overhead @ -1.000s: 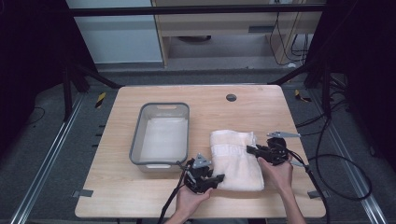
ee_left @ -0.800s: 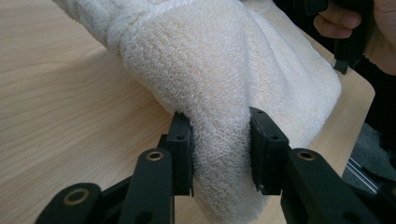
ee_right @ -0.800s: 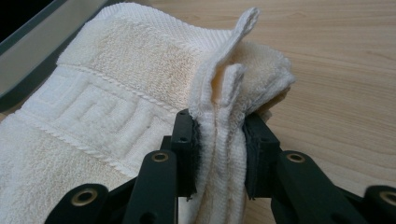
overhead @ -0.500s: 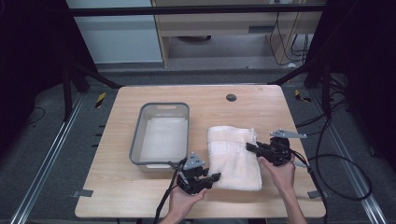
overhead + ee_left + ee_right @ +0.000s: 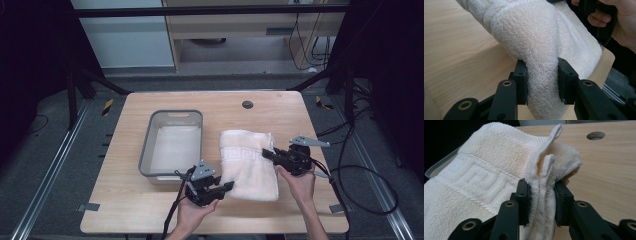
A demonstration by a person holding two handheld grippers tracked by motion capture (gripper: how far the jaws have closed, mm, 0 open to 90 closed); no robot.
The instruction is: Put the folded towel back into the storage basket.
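Note:
A folded cream towel [image 5: 247, 162] with a key-pattern band lies on the wooden table [image 5: 280, 112], right of centre. My left gripper [image 5: 227, 186] is shut on the towel's near left corner; in the left gripper view the towel [image 5: 544, 47] bulges between the two black pads [image 5: 521, 80]. At the towel's right edge my right gripper [image 5: 266, 153] is shut on the layered hem, and the right gripper view has the towel [image 5: 486, 165] pinched with its edges standing up between the pads [image 5: 524, 200].
A grey plastic bin [image 5: 172, 142] with a pale lining stands just left of the towel, close to my left gripper. A round cable hole [image 5: 247, 104] sits at the table's far side. Cables trail from both grippers off the front and right edges.
Both grippers have kept their hold on the towel. The towel has shifted slightly left toward the bin, and its far edge has drawn a little farther from me.

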